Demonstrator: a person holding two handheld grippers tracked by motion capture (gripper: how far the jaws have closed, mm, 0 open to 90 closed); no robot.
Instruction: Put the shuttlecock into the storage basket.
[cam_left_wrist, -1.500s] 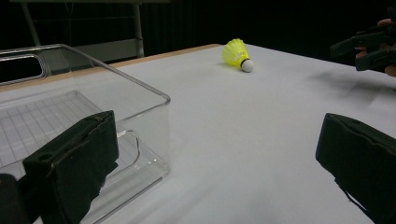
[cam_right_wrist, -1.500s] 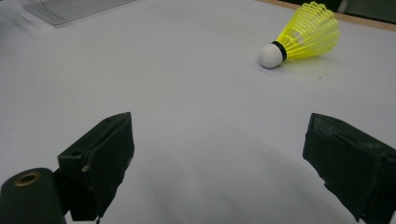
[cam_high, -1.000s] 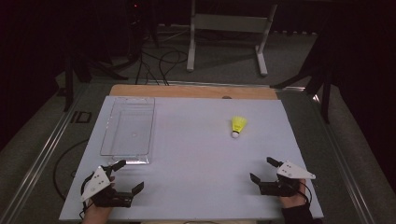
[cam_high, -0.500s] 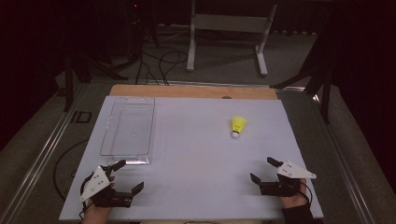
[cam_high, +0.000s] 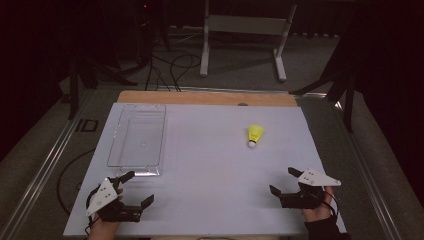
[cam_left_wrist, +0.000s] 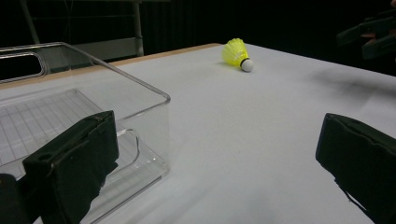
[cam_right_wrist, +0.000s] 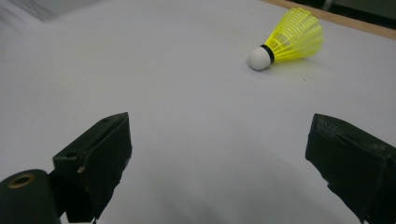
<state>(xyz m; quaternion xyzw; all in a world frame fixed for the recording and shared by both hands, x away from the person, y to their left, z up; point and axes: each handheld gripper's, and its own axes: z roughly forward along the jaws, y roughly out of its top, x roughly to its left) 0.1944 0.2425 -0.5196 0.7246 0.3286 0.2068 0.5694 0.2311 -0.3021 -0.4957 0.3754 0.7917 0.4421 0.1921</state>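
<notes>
A yellow shuttlecock (cam_high: 255, 135) with a white cork tip lies on its side on the white table top (cam_high: 210, 165), right of centre. It also lies ahead in the left gripper view as the shuttlecock (cam_left_wrist: 236, 53) and close in the right gripper view as the shuttlecock (cam_right_wrist: 289, 40). A clear plastic tray (cam_high: 137, 140) sits empty at the left; its near corner is the tray (cam_left_wrist: 140, 116). My left gripper (cam_high: 136, 189) rests open at the front left, just before the tray. My right gripper (cam_high: 283, 181) rests open at the front right, short of the shuttlecock, nothing between its jaws.
A wooden strip (cam_high: 207, 97) runs along the table's far edge. Beyond it stand a metal frame stand (cam_high: 242, 35) and cables on a dark floor. The other gripper (cam_left_wrist: 369, 35) appears at the top right of the left gripper view.
</notes>
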